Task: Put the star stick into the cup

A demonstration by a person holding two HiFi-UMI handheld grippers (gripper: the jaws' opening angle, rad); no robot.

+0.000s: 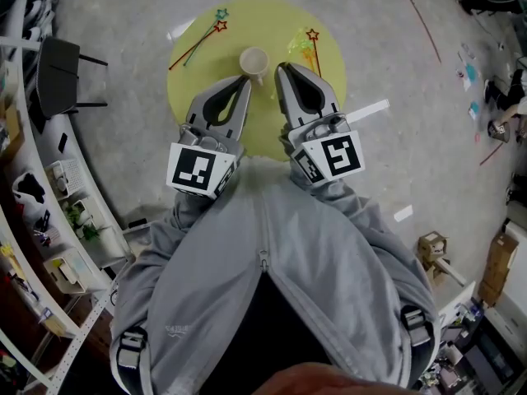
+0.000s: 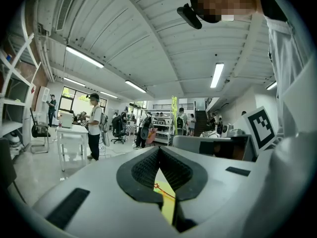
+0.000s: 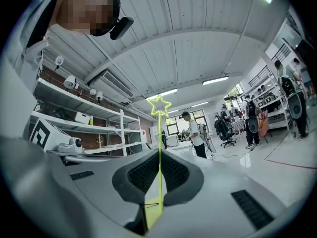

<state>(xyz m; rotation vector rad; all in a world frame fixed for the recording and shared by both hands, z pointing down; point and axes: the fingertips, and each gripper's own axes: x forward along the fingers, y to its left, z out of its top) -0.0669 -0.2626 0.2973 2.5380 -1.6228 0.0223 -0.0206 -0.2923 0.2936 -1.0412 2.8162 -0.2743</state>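
Where right gripper (image 3: 159, 155) clamps, star stick (image 3: 159, 133) runs forward (perhaps upward)

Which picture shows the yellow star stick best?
The right gripper view: the yellow star stick stands upright, pinched in the right gripper's shut jaws, star clear on top. The head view gives only a greenish smear by that gripper over the yellow table. The left gripper view misses it.

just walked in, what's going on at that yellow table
A person holds a gripper in each hand over a round yellow table. The right gripper pinches a yellow star stick, close to the cup but not in it. The left gripper is shut on nothing. Other star sticks lie on the table.
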